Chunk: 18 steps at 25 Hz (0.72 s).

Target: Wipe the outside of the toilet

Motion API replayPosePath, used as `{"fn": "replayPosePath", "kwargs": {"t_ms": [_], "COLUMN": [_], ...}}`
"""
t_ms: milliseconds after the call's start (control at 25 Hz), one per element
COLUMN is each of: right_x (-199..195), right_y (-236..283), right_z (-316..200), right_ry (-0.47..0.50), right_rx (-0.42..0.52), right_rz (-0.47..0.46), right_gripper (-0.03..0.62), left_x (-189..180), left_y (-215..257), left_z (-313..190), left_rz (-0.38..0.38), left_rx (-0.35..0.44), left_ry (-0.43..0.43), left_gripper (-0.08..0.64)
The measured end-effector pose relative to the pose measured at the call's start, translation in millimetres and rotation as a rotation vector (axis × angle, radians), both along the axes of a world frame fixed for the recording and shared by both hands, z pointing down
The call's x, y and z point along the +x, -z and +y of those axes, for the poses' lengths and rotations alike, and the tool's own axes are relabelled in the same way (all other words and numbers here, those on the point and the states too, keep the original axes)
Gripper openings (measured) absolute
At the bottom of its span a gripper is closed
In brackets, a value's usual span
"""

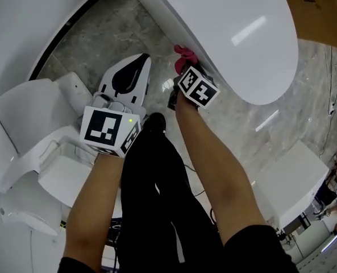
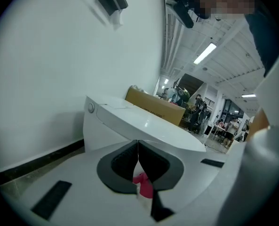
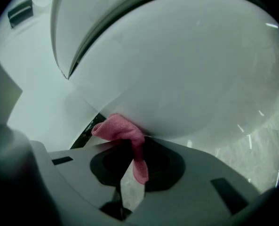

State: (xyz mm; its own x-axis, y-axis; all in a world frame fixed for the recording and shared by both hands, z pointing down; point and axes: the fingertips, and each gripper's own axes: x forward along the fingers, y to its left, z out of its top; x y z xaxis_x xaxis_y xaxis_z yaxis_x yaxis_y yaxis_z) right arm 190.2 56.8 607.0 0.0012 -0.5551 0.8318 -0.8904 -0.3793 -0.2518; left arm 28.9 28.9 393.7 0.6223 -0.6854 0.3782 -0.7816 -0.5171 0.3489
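Observation:
The white toilet [image 1: 231, 33] fills the top of the head view, lid down. My right gripper [image 1: 184, 68] is shut on a pink cloth [image 1: 185, 54] and presses it against the side of the bowl below the rim. In the right gripper view the cloth [image 3: 125, 131] bunches against the curved bowl [image 3: 186, 74], with a tail hanging between the jaws of the right gripper [image 3: 132, 145]. My left gripper [image 1: 135, 61] points at the toilet from the floor side, jaws shut on nothing. In the left gripper view the left gripper [image 2: 138, 147] faces the toilet [image 2: 130, 119], and the cloth [image 2: 144, 185] shows beyond the jaws.
A cardboard box [image 1: 321, 10] stands behind the toilet. White fixture parts [image 1: 26, 124] lie at the left, and a white block [image 1: 293, 181] at the right on the grey marble floor [image 1: 94, 44]. A paper holder [image 2: 112, 0] hangs on the wall. The person's legs are below.

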Motion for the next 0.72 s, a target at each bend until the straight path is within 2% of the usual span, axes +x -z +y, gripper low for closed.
{"fn": "replayPosePath", "kwargs": {"t_ms": [320, 600, 720], "right_x": [41.9, 94.6, 125.8], "right_y": [2.2, 4.4, 10.2], "right_z": [51.5, 93.9, 113.5], "right_ry": [0.038, 0.051, 0.000], "right_rx": [-0.017, -0.068, -0.103], "right_rz": [-0.010, 0.066, 0.124], "right_gripper": [0.086, 0.086, 0.084], "left_x": [44.1, 53.4, 51.9], "left_y": [-6.9, -4.6, -2.6], "left_z": [47.0, 51.4, 52.4], "left_rz": [0.006, -0.044, -0.034], "left_rx": [-0.055, -0.021, -0.028], "left_ry": [-0.063, -0.094, -0.084], "left_gripper": [0.015, 0.015, 0.015]}}
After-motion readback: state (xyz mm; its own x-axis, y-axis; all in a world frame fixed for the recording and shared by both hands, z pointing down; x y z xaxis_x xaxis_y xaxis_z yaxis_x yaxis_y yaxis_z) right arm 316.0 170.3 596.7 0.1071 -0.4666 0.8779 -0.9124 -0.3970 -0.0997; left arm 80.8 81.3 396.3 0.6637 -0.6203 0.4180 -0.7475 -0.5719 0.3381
